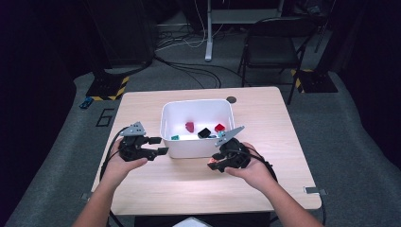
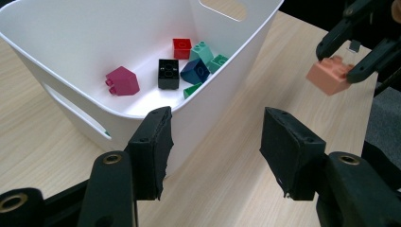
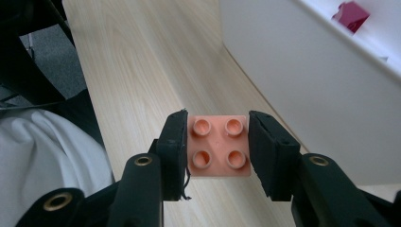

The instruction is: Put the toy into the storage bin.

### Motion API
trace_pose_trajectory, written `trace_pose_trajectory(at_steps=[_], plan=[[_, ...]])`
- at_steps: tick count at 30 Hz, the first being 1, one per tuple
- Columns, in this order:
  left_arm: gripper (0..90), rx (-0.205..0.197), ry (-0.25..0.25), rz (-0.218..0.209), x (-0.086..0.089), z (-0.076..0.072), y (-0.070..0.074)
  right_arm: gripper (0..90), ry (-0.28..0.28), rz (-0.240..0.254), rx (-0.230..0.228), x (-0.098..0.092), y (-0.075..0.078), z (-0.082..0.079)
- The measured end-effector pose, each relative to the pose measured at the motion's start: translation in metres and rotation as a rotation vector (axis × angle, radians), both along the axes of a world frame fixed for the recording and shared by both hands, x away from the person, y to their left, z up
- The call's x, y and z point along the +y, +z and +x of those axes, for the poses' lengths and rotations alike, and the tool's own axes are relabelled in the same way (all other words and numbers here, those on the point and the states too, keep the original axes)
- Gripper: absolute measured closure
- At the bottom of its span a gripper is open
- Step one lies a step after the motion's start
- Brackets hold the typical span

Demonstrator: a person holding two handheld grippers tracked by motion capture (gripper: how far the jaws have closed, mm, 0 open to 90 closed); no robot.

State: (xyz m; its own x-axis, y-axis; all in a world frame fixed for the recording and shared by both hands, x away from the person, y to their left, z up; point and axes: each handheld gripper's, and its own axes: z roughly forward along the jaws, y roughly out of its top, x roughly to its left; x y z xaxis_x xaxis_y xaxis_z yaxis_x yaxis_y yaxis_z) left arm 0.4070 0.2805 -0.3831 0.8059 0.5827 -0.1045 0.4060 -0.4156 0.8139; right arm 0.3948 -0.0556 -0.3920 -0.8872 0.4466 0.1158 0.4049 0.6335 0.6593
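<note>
Closest to my lens, the right tool [image 3: 216, 146] pinches a salmon-pink brick [image 3: 218, 145] squarely between its two black pads, studs facing the camera, one pad on each flat side; from the left tool's camera the same brick [image 2: 329, 75] hangs clear above the worktop [image 2: 236, 156], just off the near corner of the white bin [image 2: 227, 90]. I judge the step in hand to be carrying this brick over the wall and dropping it among the others, so I would keep the squeeze even, lift until the brick's underside clears the rim, travel across level, and only spread the pads once it sits well inside the walls. The bin wall [image 3: 302, 94] stands right beside the tool and is the main thing in the way: a low pass would knock the brick on the rim or nudge the bin along the worktop. My left tool [image 2: 215, 151] is spread wide and holds nothing, hovering at the bin's near wall, where it could steady the bin but also crowd the right hand's path. Inside lie a magenta brick [image 2: 122, 80], a black one [image 2: 168, 73], a red one [image 2: 181, 48], a dark blue one [image 2: 195, 71] and some teal pieces [image 2: 208, 56]. Behind the worktop stands a folding chair [image 1: 272, 47], well apart.
</note>
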Motion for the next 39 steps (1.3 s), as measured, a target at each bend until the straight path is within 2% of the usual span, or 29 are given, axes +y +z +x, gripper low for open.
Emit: trace_pose_trajectory(at_steps=[9,13,19,22,27,34,39], plan=[[43.6,-0.005,0.006,0.008,0.000,0.000,-0.001,58.5,-0.003,0.015,-0.045,0.003,0.032,0.007],[43.6,-0.001,0.010,0.006,0.000,0.000,-0.002,58.5,-0.012,0.021,-0.061,0.005,0.045,0.017],[43.6,0.001,0.005,0.014,-0.001,0.000,-0.003,58.5,-0.045,0.009,-0.073,0.009,0.056,0.032],[43.6,0.000,0.005,0.020,-0.001,0.001,-0.004,58.5,-0.058,0.001,-0.085,0.011,0.059,0.041],[43.6,-0.001,0.005,0.016,0.000,0.001,-0.002,58.5,-0.104,0.000,-0.098,0.015,0.061,0.065],[43.6,-0.003,0.008,0.006,0.002,0.001,-0.001,58.5,-0.165,-0.016,-0.102,0.025,0.052,0.101],[43.6,0.001,0.004,0.006,0.002,0.002,-0.002,58.5,-0.176,-0.034,-0.098,0.040,0.047,0.120]])
